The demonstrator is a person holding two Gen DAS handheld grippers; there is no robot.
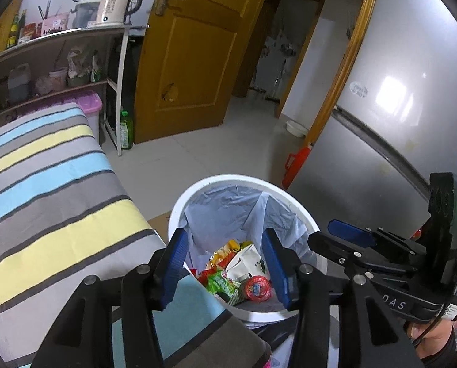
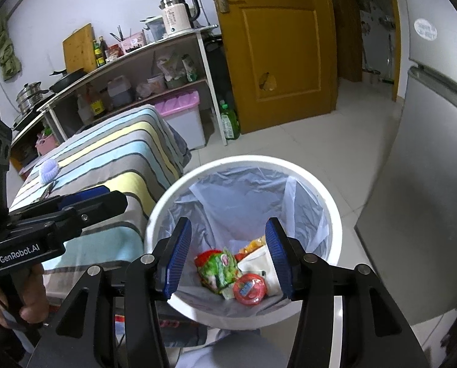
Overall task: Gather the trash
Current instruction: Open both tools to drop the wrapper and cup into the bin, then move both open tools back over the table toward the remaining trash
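Note:
A white trash bin [image 1: 179, 211] [image 2: 335, 224] with a pale plastic liner stands on the floor beside the striped table. Inside lie snack wrappers [image 1: 222, 283] [image 2: 219, 271], a white paper bag [image 1: 246, 260] [image 2: 256, 262] and a round red lid [image 1: 257, 288] [image 2: 249, 288]. My left gripper [image 1: 225, 268] is open and empty, above the bin's near left edge. My right gripper [image 2: 228, 259] is open and empty, directly above the bin. The right gripper also shows in the left wrist view [image 1: 348, 233], and the left gripper in the right wrist view [image 2: 87, 196].
A table with a striped cloth [image 1: 44, 184] [image 2: 112, 159] stands left of the bin, with a small lilac object [image 2: 49, 168] on it. A silver fridge [image 1: 397, 107] [image 2: 427, 184] is right. Shelves with a kettle [image 1: 118, 3] [image 2: 179, 12], a wooden door [image 1: 197, 46] and a red can [image 1: 295, 165] are behind.

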